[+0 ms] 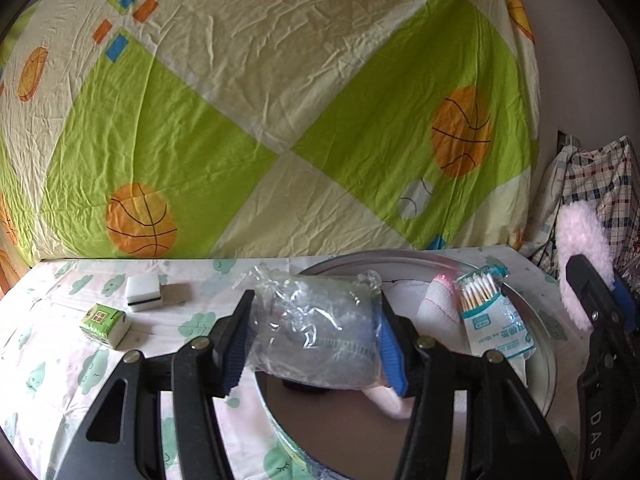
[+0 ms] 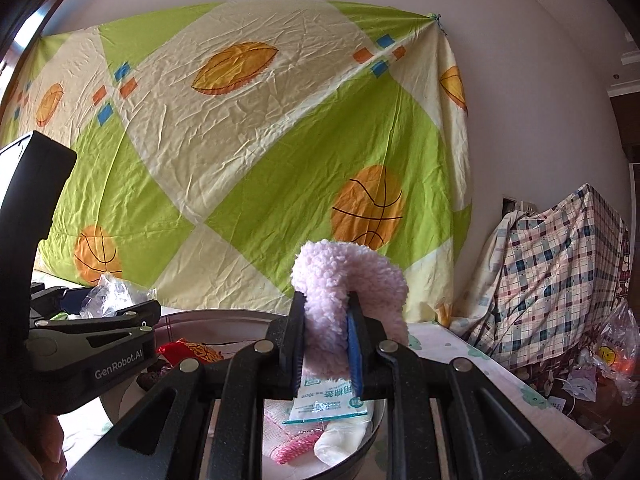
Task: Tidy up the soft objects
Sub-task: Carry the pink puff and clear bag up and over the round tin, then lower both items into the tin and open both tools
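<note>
My left gripper point(image 1: 316, 322) is shut on a crinkly clear plastic bag point(image 1: 316, 320) with grey contents, held over the near rim of a round metal tray point(image 1: 532, 320). In the tray lie a pack of cotton swabs point(image 1: 486, 312) and a white cloth with pink stitching point(image 1: 434, 308). My right gripper point(image 2: 326, 332) is shut on a fluffy pink fleece piece point(image 2: 348, 284), held above the tray point(image 2: 224, 316); it also shows at the right of the left wrist view point(image 1: 580, 248). The swab pack point(image 2: 328, 400) and cloth point(image 2: 280, 428) lie below it.
A white-and-black sponge block point(image 1: 143, 292) and a small green tissue pack point(image 1: 105, 325) lie on the cloud-print tablecloth left of the tray. A basketball-print sheet point(image 1: 280, 100) hangs behind. A plaid-covered pile point(image 2: 560, 280) stands at the right. A red packet point(image 2: 192, 350) lies in the tray.
</note>
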A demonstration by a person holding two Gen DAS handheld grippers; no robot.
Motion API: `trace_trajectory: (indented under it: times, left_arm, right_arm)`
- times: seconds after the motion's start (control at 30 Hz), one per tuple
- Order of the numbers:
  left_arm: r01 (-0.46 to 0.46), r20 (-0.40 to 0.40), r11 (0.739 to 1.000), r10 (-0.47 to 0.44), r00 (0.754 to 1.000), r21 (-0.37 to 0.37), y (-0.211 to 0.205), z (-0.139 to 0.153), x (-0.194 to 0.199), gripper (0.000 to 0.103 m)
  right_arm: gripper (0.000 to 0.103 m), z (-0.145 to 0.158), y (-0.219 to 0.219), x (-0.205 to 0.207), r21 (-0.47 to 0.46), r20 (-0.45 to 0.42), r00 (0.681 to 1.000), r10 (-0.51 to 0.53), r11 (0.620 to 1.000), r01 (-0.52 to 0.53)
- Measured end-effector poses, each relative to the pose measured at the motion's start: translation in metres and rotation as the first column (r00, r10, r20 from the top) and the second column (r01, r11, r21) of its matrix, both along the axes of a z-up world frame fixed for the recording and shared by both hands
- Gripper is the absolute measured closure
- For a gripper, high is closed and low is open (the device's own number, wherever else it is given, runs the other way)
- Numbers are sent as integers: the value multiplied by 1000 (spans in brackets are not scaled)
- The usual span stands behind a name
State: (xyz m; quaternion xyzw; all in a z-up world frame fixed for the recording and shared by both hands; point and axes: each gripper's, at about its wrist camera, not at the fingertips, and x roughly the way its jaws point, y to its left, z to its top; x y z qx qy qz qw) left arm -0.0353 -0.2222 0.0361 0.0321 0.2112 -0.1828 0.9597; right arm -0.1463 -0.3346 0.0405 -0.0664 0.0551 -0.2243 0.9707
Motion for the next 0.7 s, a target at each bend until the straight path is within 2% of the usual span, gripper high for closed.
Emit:
trace_trajectory:
  times: [0.43,0.7]
  left_arm:
    - [34,-62,999,-34,997,-3,-29,-16,8,48]
    - [41,-82,999,-41,996,-1,-34,-21,14,48]
  right_arm:
    - [83,-5,-24,19,-18,-71,997,-24,1000,23]
    - [83,-10,-32,32,6,-135,991,-8,1000,9]
